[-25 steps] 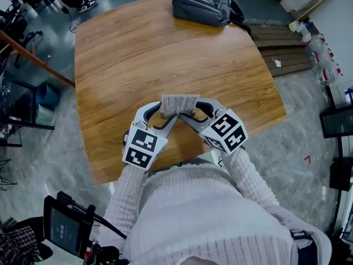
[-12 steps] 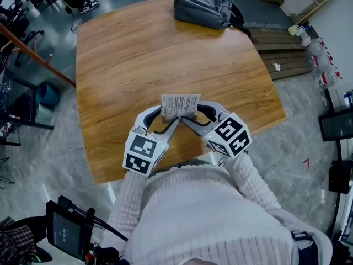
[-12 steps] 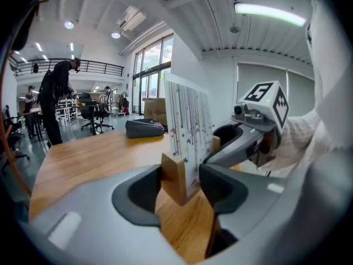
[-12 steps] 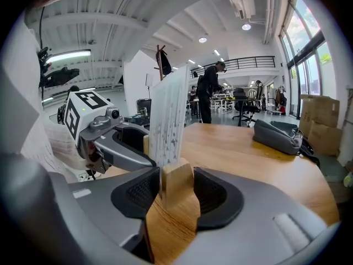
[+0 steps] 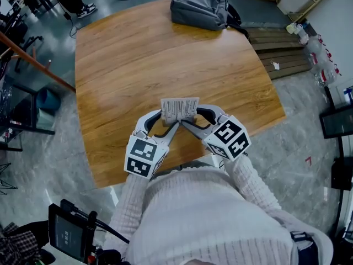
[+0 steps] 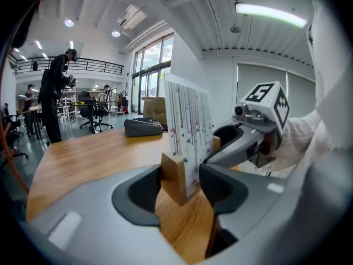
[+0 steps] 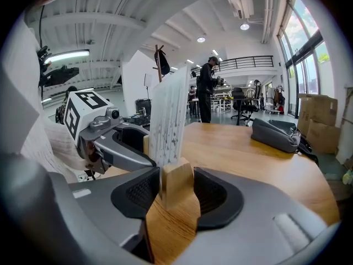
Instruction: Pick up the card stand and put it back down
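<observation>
Big open workshop, wooden counter [image 5: 138,54], grey bag [image 5: 201,7] at its far edge. The card stand [image 5: 180,109] is near the close edge, right in front of the person. It's a wooden block with a printed card upright in its slot, long axis running left to right. The left gripper [image 5: 167,119] has its jaws clamped on the left end and the right gripper [image 5: 191,117] on the right end, both angled in and down, so neither hand is nearer. Can't tell whether the base touches the counter or hangs just above it.
</observation>
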